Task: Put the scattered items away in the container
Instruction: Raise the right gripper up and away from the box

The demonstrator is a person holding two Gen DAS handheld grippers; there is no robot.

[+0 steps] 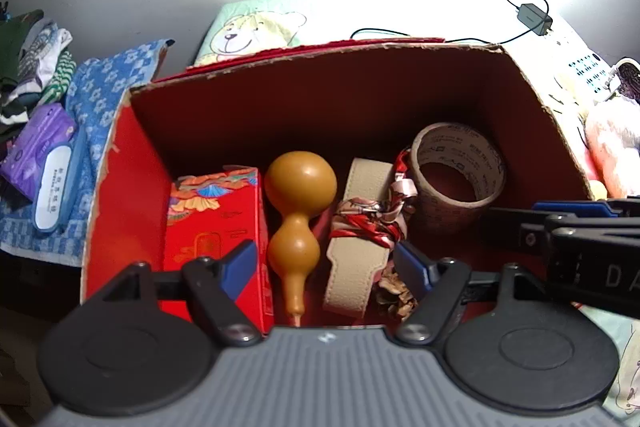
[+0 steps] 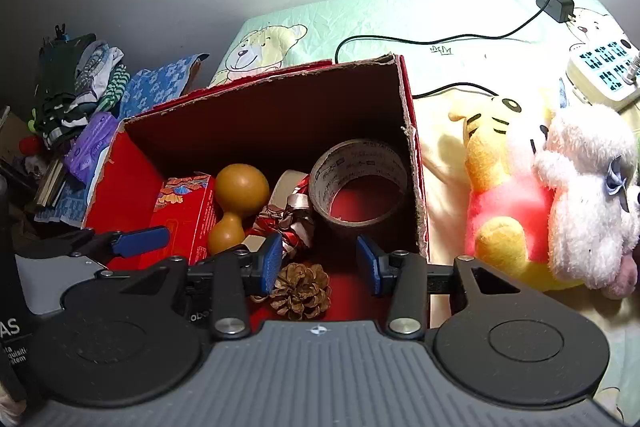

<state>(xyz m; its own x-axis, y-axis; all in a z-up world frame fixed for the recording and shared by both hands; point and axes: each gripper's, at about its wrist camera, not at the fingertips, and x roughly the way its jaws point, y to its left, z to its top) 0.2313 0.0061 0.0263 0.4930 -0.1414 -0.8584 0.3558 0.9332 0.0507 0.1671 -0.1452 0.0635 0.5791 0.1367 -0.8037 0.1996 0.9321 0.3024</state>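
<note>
A red cardboard box (image 1: 132, 163) stands open on the bed. It holds a small red patterned box (image 1: 216, 227), a tan gourd (image 1: 298, 211), a beige strap (image 1: 356, 267) tied with a red-and-white scarf (image 1: 372, 219), a tape roll (image 1: 456, 171) and a pine cone (image 2: 301, 290). My left gripper (image 1: 326, 265) hangs open over the gourd and strap, gripping nothing. Over the box's front right part my right gripper (image 2: 320, 261) is open too. The pine cone lies on the box floor just below and between its blue pads (image 2: 272, 259).
Plush toys (image 2: 552, 195) lie right of the box on a bear-print sheet (image 2: 400, 19). A power strip (image 2: 604, 75) and a charger (image 2: 554, 3) with its cable are beyond. To the left are a blue cloth (image 1: 104, 95), a purple pack (image 1: 40, 147) and piled clothes (image 2: 80, 83).
</note>
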